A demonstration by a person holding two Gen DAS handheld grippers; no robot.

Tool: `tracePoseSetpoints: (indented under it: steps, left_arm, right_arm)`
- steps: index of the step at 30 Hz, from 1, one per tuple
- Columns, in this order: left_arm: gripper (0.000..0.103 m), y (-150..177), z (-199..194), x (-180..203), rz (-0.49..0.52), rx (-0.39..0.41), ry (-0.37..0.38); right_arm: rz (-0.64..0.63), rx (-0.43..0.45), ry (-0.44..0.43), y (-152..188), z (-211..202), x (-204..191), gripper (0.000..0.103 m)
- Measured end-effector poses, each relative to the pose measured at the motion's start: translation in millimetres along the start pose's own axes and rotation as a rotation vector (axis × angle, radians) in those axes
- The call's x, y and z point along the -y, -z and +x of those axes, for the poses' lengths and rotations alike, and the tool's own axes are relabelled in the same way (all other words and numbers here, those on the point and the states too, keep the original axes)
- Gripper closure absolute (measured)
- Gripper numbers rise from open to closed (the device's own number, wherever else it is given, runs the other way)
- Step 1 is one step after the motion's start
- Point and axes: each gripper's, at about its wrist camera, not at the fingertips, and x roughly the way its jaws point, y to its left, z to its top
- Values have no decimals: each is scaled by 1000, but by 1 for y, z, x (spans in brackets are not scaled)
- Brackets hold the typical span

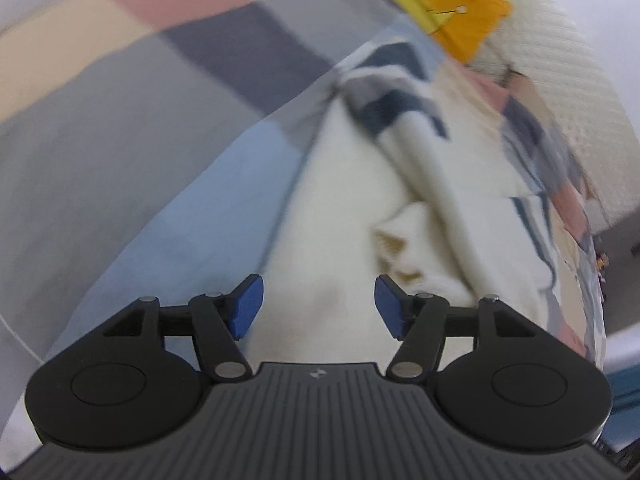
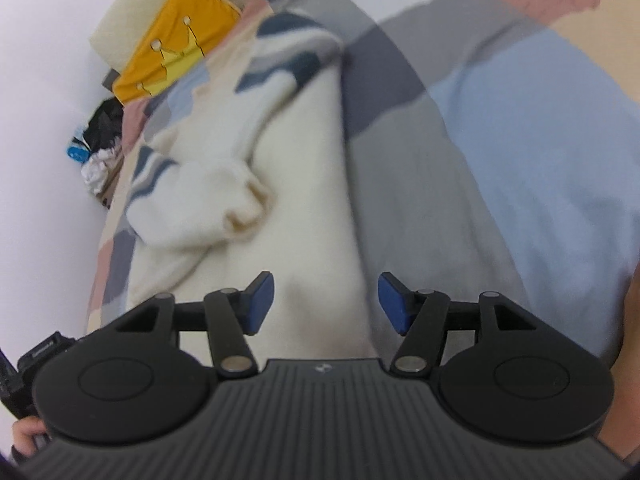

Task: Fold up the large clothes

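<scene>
A cream sweater point(image 1: 344, 200) with navy and grey stripes lies spread on a bed with a colour-block cover point(image 1: 160, 128). One sleeve point(image 1: 424, 160) is folded across its body, cuff towards me. My left gripper point(image 1: 319, 308) is open and empty, just above the sweater's near hem. In the right wrist view the same sweater point(image 2: 304, 184) lies with a sleeve point(image 2: 208, 196) folded over it. My right gripper point(image 2: 326, 302) is open and empty over the sweater's near right edge.
A yellow cushion point(image 1: 448, 4) and a white textured pillow point(image 1: 560, 56) lie at the head of the bed. The cushion also shows in the right wrist view point(image 2: 180, 36), and dark clutter point(image 2: 100, 140) sits beside the bed by the wall.
</scene>
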Motion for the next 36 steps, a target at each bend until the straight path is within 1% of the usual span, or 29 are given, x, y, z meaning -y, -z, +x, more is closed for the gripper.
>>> tracePoseSetpoints:
  steps: [3, 5, 7, 10, 12, 15, 18, 20, 21, 22, 23, 24, 25, 26, 27, 29, 31, 36]
  left_arm:
    - [36, 0, 13, -9, -29, -48, -17]
    - [35, 2, 22, -11, -33, -80, -52]
    - [34, 3, 29, -13, -34, -97, -68]
    - [29, 5, 38, -9, -5, -109, -80]
    - [28, 7, 41, -3, 32, -113, -96]
    - [28, 11, 44, 3, 59, -126, -110]
    - [29, 14, 44, 4, 49, -157, -102]
    - [29, 17, 45, 5, 52, -190, -104]
    - [31, 17, 44, 4, 46, -216, -101]
    - [38, 18, 42, 4, 40, -230, -98]
    - [42, 19, 40, 3, 33, -244, -95]
    - [52, 20, 37, 1, 19, -260, -83]
    - [65, 21, 37, 1, 3, -281, -69]
    - [72, 22, 37, 1, -3, -309, -45]
    - [80, 24, 36, 3, 6, -313, -40]
    - [84, 27, 32, 11, 37, -296, -55]
    - [87, 28, 25, 14, 27, -283, -30]
    - [89, 20, -9, -2, -130, -217, 149]
  right_arm:
    - [-5, -51, 0, 5, 11, -1, 41]
    - [4, -81, 2, 8, 17, -1, 42]
    - [20, -84, 19, 9, 19, 2, 42]
    - [51, -94, 5, 10, 21, 5, 42]
    - [70, -105, -10, 12, 24, 7, 42]
    - [123, -148, -77, 17, 28, 12, 42]
    - [115, -161, -89, 20, 27, 9, 43]
    - [106, -196, -108, 24, 27, 5, 43]
    - [104, -212, -117, 26, 27, 4, 49]
    - [111, -226, -124, 29, 26, 4, 52]
    - [129, -241, -133, 32, 25, 5, 62]
    - [150, -251, -138, 34, 24, 6, 78]
    - [155, -250, -135, 35, 22, 6, 83]
    - [143, -240, -133, 35, 19, 4, 84]
    - [123, -232, -131, 34, 16, 1, 87]
    - [105, -218, -147, 31, 7, -5, 88]
    - [107, -196, -185, 27, -3, -5, 89]
    - [89, -136, -255, 15, -34, -9, 91]
